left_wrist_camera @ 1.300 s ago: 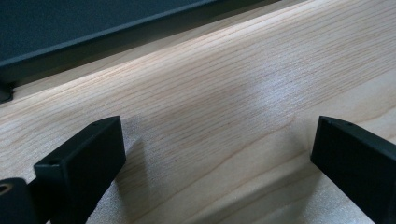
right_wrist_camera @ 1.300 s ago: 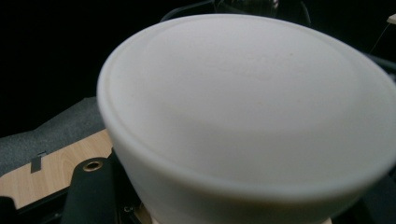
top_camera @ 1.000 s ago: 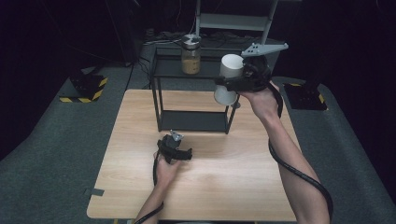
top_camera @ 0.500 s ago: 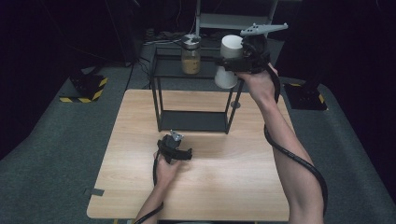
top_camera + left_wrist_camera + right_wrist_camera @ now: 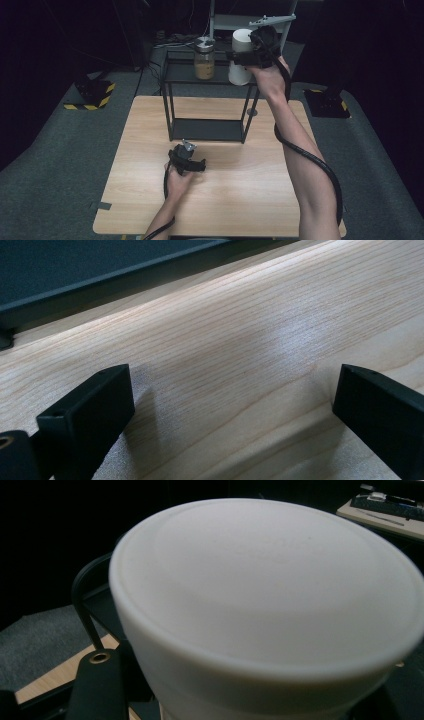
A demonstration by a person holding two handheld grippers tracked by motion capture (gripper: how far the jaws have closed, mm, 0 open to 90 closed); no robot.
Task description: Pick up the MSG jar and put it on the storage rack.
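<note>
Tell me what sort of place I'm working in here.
Probably a lab or recording studio set up for manipulation trials, not a home. The light wooden table stands on grey carpet against dark surroundings, yellow-and-black hazard-striped stand bases sit on the floor, and cables trail behind the black metal shelf rack.

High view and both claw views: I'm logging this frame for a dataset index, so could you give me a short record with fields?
held item: white cylindrical plastic container, upright
holder: right claw, shut on it, raised at the top tier of the black metal two-tier shelf rack
on top tier: glass jar with tan contents
left claw: open, nothing between its jaws, low over the light wooden table
</note>
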